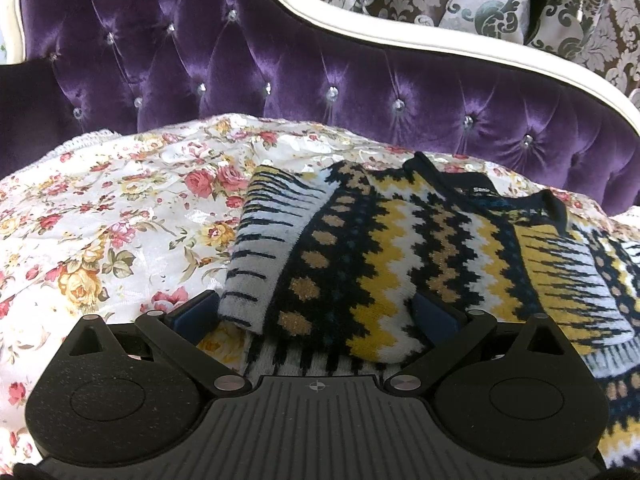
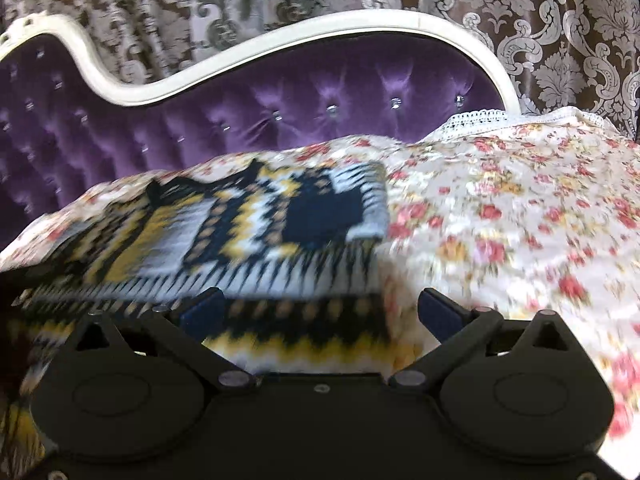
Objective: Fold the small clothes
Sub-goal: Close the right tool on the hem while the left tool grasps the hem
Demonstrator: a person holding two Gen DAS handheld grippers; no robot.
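On the floral bedspread (image 1: 100,208), both tongs (image 1: 312,316) (image 2: 320,312) gape, seemingly over the sweater (image 1: 380,248).

Purple tufted sofa (image 1: 280,80) with white frame, floral cover (image 1: 100,220) spread over its seat, patterned knit sweater (image 1: 380,248) lying on the cover, sleeves folded in.

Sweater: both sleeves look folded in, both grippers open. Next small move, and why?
Probably close the left hand-held gripper on the near hem of the sweater: its jaws stand open with the knit between them, and both sleeves lie folded in. The right hand-held gripper is open at the hem too.
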